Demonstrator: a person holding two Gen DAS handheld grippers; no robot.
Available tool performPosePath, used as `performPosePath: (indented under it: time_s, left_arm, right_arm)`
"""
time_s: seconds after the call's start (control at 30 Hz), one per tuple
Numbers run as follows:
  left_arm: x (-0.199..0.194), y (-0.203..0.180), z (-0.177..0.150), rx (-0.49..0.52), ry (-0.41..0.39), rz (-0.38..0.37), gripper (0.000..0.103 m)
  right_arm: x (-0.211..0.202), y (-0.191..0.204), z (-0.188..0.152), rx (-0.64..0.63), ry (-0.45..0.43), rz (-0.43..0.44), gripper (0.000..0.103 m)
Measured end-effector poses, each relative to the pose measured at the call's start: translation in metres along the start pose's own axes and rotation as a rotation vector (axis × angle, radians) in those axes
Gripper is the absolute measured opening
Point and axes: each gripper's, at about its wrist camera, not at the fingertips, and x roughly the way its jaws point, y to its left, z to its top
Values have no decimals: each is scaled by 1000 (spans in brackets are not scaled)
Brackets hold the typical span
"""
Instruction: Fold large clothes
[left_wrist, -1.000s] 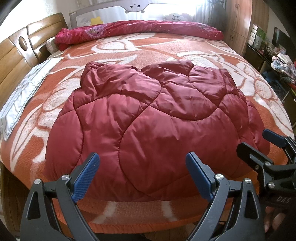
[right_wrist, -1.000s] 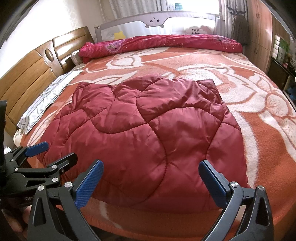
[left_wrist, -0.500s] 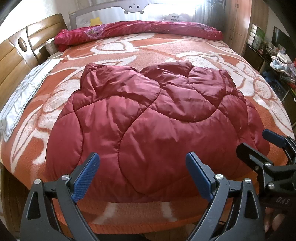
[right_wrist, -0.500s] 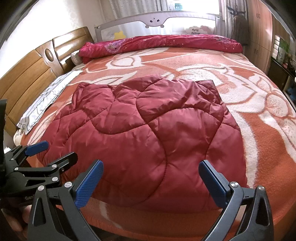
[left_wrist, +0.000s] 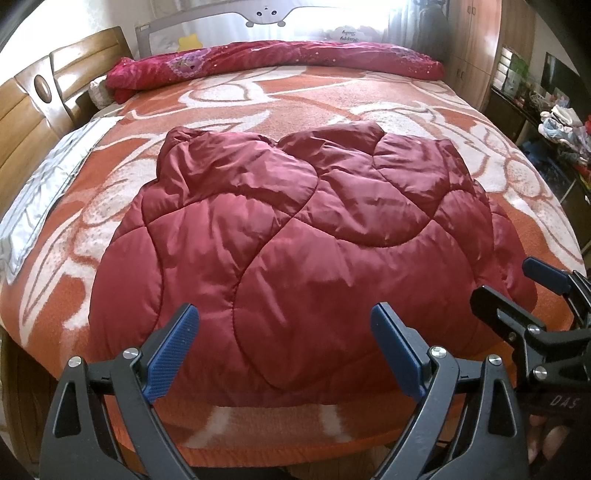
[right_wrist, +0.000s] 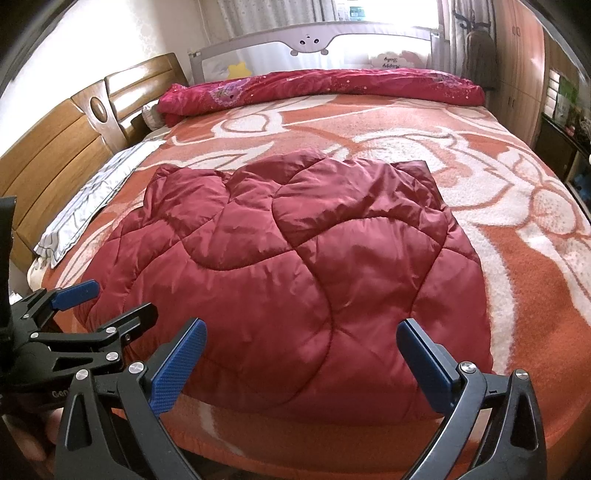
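Fuzzy orange bedspread (left_wrist: 369, 92) bears glossy, puffy quilted red jacket (left_wrist: 295, 236).

Right wrist view: quilted red jacket (right_wrist: 295, 258) lying on the bed, both grippers at its near edge.

The right gripper (right_wrist: 301, 354) is spread wide, its blue-padded fingers (right_wrist: 177, 363) apart above the jacket's near hem and holding nothing. The left gripper (right_wrist: 99, 304) enters at lower left, jaws parted, beside the jacket's left edge. The jacket lies flat on an orange-and-white floral blanket (right_wrist: 517, 258). A rolled red duvet (right_wrist: 325, 86) lies along the far side. A wooden headboard (right_wrist: 55, 147) stands at left, with a grey-white pillow (right_wrist: 92, 199) below it.
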Motion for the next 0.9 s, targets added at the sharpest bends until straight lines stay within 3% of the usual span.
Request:
performPosePath:
  time_s: [0.9]
  left_arm:
    - [2,3,6,7,-6,5,95]
  right_arm:
    - [1,-7,12,6,3,3,103]
